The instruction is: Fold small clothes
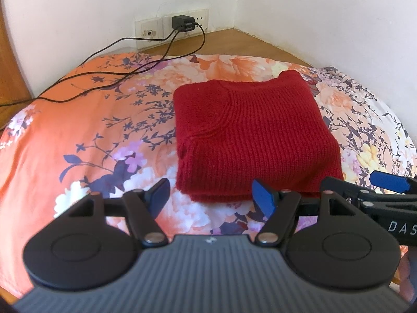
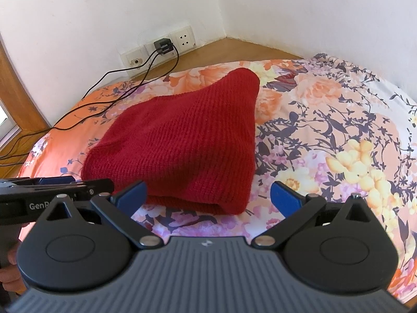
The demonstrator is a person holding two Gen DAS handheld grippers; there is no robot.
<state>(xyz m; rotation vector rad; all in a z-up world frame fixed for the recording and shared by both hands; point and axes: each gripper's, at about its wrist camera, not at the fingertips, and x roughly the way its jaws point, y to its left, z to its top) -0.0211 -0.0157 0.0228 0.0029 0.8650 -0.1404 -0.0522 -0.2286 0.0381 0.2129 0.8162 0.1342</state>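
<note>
Left tool [image 1: 213,198]: apart, empty | right tool [image 2: 208,195]: apart, empty | red sweater [image 1: 250,135]: one, folded | cables [image 1: 125,78]: two

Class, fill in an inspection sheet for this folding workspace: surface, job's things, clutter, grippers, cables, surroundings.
Surface: floral bedsheet, smooth.
Job's things: red knitted sweater, folded into a compact stack on the sheet.
Clutter: nothing seen.
Grippers: left gripper and right gripper both open, empty, just short of the sweater's near edge.
Cables: black cables trail across the sheet from a charger.
Surroundings: white walls, wall sockets, wooden ledge.
</note>
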